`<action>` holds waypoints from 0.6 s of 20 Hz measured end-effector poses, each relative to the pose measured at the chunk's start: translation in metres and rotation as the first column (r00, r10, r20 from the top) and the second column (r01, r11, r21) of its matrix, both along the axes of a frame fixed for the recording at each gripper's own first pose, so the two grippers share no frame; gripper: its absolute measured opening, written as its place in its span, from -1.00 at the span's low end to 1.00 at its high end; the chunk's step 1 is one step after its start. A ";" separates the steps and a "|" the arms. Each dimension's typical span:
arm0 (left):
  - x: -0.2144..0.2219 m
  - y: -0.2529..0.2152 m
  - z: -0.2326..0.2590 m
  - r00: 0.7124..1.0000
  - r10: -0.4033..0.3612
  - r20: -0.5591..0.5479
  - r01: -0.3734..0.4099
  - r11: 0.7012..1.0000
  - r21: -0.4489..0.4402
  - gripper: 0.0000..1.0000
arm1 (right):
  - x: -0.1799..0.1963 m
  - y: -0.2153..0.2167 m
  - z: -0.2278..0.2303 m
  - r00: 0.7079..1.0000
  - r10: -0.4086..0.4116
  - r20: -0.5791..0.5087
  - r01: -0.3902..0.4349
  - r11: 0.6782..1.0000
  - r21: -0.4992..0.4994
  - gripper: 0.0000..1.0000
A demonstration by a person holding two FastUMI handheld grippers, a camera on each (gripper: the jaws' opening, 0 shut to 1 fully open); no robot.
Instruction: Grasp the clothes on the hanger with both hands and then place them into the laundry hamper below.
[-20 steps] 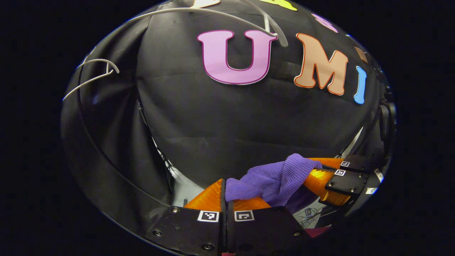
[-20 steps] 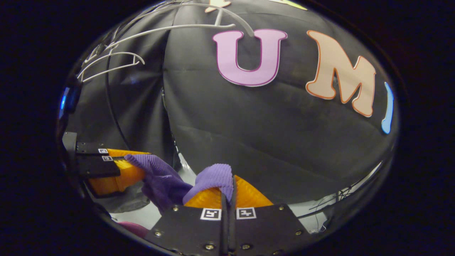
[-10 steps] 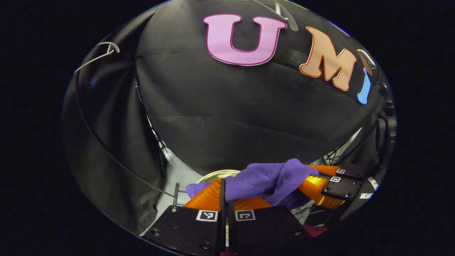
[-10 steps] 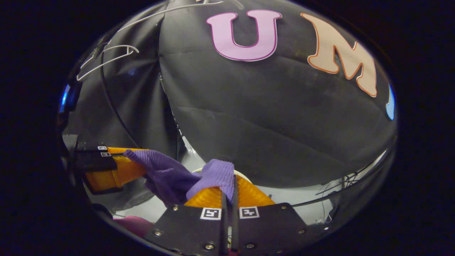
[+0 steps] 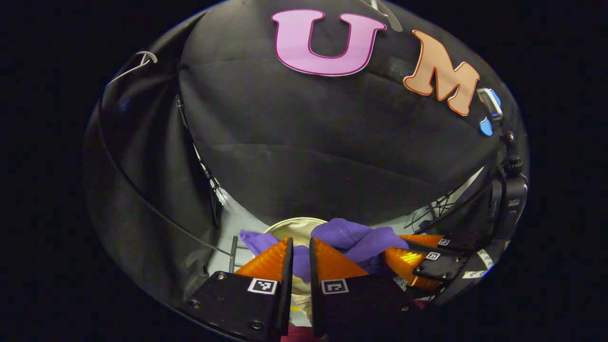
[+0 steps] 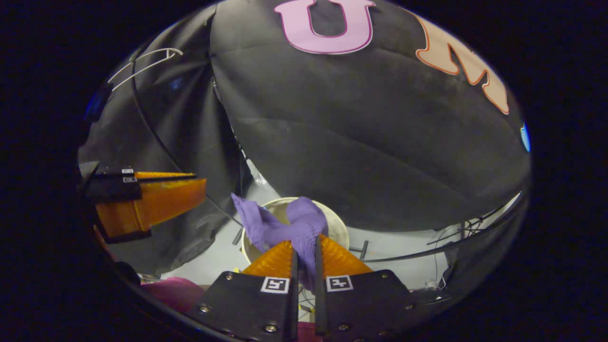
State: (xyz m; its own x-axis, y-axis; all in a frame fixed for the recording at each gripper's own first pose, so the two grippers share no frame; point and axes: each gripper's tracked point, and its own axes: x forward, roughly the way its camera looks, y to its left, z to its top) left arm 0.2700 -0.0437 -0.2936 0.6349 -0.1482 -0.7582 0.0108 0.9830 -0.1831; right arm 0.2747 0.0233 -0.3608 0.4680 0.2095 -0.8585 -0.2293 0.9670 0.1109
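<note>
Left tongs (image 5: 299, 249) spread; right tongs (image 6: 304, 247) pinching purple garment (image 6: 289, 228) draped into hamper (image 6: 338, 228).

Left gripper (image 5: 299, 247): orange fingers parted by a narrow gap, angled downward. In the right gripper view it sits off to the side (image 6: 202, 185), tips free.

Right gripper (image 6: 304, 247): fingers slightly apart, pointed down, purple cloth (image 6: 304, 228) lying between them; grip uncertain.
</note>
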 end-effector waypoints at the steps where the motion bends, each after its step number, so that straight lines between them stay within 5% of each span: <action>1: -0.001 0.000 0.001 1.000 -0.002 -0.002 0.002 1.000 0.002 -0.61 | 0.001 0.003 -0.002 1.000 0.004 -0.007 -0.004 1.000 0.011 -0.72; 12: -0.002 0.000 -0.005 1.000 0.016 -0.027 -0.016 1.000 -0.007 -0.60 | 0.025 -0.001 0.016 0.998 -0.010 0.059 0.009 1.000 0.013 -0.71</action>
State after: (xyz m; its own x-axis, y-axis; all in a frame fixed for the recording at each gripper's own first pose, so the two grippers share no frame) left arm 0.2684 -0.0435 -0.2990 0.6168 -0.1437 -0.7739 -0.0103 0.9816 -0.1904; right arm 0.2996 0.0221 -0.3445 0.5195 0.2157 -0.8268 -0.2263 0.9678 0.1102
